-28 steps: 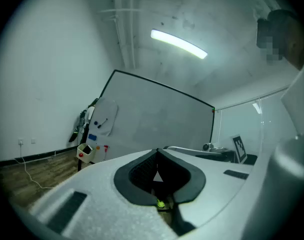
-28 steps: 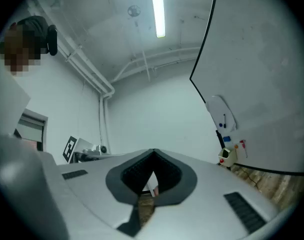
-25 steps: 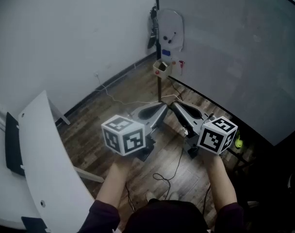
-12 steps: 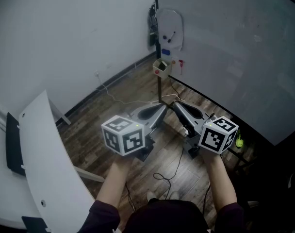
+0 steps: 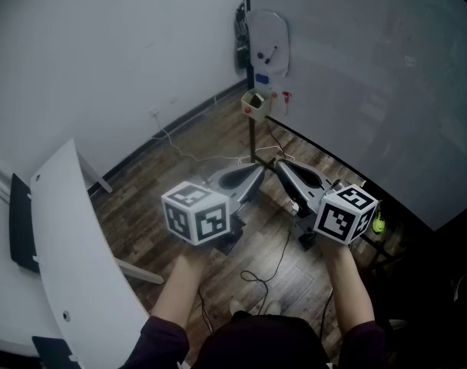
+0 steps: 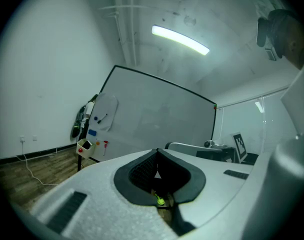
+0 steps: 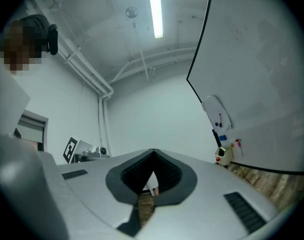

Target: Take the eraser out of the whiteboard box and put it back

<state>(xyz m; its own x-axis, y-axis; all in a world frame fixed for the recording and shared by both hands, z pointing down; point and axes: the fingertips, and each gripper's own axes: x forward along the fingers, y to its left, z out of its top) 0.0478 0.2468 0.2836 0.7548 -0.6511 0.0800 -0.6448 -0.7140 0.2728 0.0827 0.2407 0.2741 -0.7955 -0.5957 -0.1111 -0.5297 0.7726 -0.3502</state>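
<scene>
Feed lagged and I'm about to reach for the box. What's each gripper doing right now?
Left gripper: closed, jaw tips together, holding nothing.
Right gripper: closed, jaw tips together, holding nothing.

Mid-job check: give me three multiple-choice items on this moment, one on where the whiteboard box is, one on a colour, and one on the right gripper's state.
1. Where is the whiteboard box?
A. on a shelf
B. at the lower corner of the whiteboard
C. in a drawer

2. What colour is the round spot on the box's front?
A. red
B. green
C. yellow

3. How does the right gripper stand?
A. wide open
B. shut on a pen
C. shut, nothing held

Answers:
1 B, the head view shows the box at the board's lower corner.
2 A, the spot shows red.
3 C, the right gripper view shows the jaw tips meeting with nothing between them.
</scene>
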